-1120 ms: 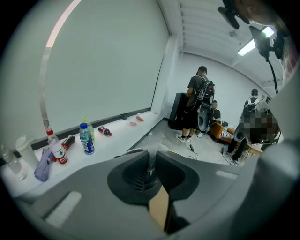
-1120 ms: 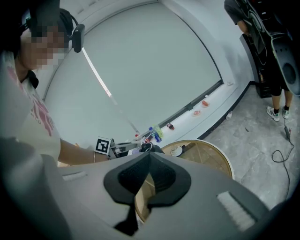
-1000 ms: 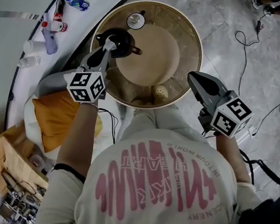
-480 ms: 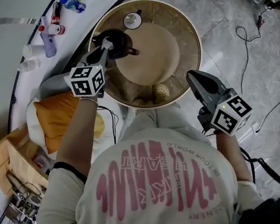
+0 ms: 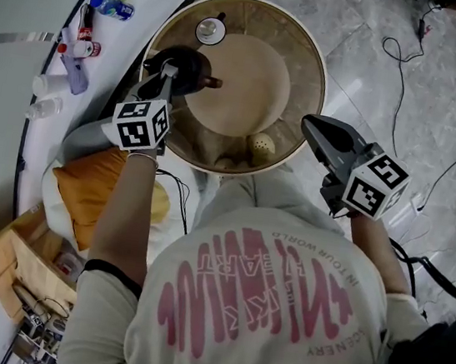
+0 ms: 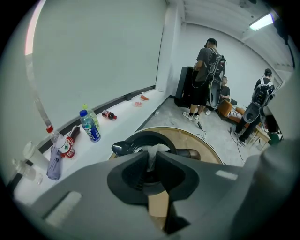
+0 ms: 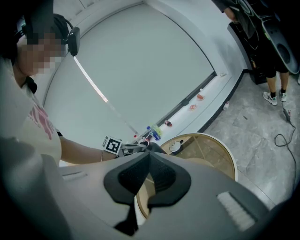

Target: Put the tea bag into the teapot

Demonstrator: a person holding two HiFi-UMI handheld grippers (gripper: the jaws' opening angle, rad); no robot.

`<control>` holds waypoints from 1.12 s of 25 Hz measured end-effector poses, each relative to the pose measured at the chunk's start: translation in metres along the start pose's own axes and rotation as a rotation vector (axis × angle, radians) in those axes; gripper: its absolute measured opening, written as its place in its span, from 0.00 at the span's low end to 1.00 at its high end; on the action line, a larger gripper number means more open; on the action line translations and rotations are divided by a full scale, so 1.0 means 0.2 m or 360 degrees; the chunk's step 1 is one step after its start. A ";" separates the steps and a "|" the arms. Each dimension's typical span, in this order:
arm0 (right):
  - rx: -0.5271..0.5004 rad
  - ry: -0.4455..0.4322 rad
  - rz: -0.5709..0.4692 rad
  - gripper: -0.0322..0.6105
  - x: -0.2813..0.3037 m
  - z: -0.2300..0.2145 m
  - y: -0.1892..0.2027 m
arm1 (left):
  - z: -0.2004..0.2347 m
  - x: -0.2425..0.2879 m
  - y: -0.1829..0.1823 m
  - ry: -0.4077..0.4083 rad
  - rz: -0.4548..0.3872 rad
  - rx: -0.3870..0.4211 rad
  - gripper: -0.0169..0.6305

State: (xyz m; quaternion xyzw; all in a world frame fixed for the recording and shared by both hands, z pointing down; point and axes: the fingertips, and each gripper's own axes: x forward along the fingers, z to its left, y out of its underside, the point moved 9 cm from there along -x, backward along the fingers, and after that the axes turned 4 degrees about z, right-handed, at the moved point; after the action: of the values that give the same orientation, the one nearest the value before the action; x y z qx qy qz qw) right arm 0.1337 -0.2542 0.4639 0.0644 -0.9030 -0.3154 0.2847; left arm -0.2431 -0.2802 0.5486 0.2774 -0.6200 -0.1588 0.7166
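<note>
On the white ledge at far left stand a few plastic drink bottles (image 6: 88, 126), well apart from the work.

The left tongs (image 6: 151, 159) are closed most of the way, pinching the thin white paper tea bag (image 6: 156, 151) by its upper edge. They point steeply down, right over the open mouth of the dark round teapot (image 6: 145, 136). The teapot sits at the left edge of the round wooden counter (image 5: 309, 54).

The bag looks very light and limp, so it should crumple or fold rather than hold its shape, and thin paper may tear under a hard squeeze. A gentle pinch at one top corner or edge suits it, leaving the body hanging free to slip through the opening. Being so light, it may cling to a pad on release.

The bag's lower part, and any string or tag, are hidden behind the tongs. Whether it touches the rim I cannot tell, and the pot's inside is dark. From the head view the bag is too small to find.

Further right lie a small round lid-like piece (image 5: 210, 30) and a pale ball (image 5: 259, 145), neither clear enough to identify.

The right tongs (image 7: 149, 154) are closed and empty, held beyond the counter's right edge.
</note>
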 end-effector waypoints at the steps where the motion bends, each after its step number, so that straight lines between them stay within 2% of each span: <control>1: 0.0000 0.0003 0.0004 0.06 0.00 0.00 0.00 | 0.00 0.01 0.00 -0.0005 0.0004 0.0005 0.11; 19: 0.0065 -0.0002 0.0014 0.06 0.01 -0.02 0.03 | 0.01 0.07 -0.02 -0.0021 0.0056 0.0017 0.12; 28: 0.0037 -0.0031 0.0026 0.06 0.02 -0.02 0.04 | 0.00 0.04 -0.03 -0.0008 0.0055 -0.0004 0.24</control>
State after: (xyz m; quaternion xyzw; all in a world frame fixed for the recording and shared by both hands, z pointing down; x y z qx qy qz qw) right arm 0.1340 -0.2508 0.4740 0.0574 -0.9098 -0.3032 0.2777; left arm -0.2410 -0.2903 0.5520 0.2654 -0.6262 -0.1477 0.7181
